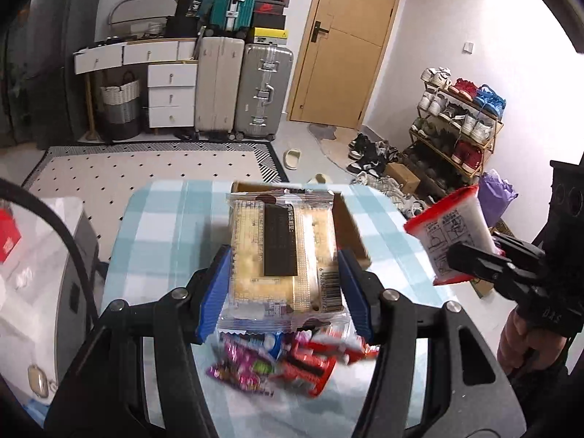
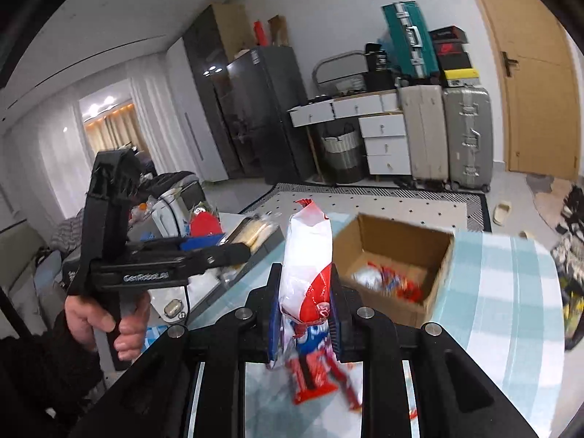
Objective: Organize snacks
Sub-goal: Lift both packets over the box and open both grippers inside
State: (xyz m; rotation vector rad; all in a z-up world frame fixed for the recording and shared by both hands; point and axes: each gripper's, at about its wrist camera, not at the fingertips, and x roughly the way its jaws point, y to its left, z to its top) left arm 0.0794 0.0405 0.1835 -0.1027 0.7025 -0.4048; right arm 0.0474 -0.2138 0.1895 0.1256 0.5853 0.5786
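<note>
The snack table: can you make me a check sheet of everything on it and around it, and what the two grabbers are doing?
Surface: table with blue-and-white checked cloth.
Job's things: clear pack of biscuits and red-and-white snack bag, both lifted; open cardboard box with some snacks inside; loose snack packets on the cloth.
Clutter: nothing seen on the cloth besides snacks.
Grippers: left gripper clamps the biscuits; right gripper pinches the snack bag.
Cables: dark cord at the left edge.
Surroundings: suitcases, white drawers, wooden door, shoe rack, patterned rug.
</note>
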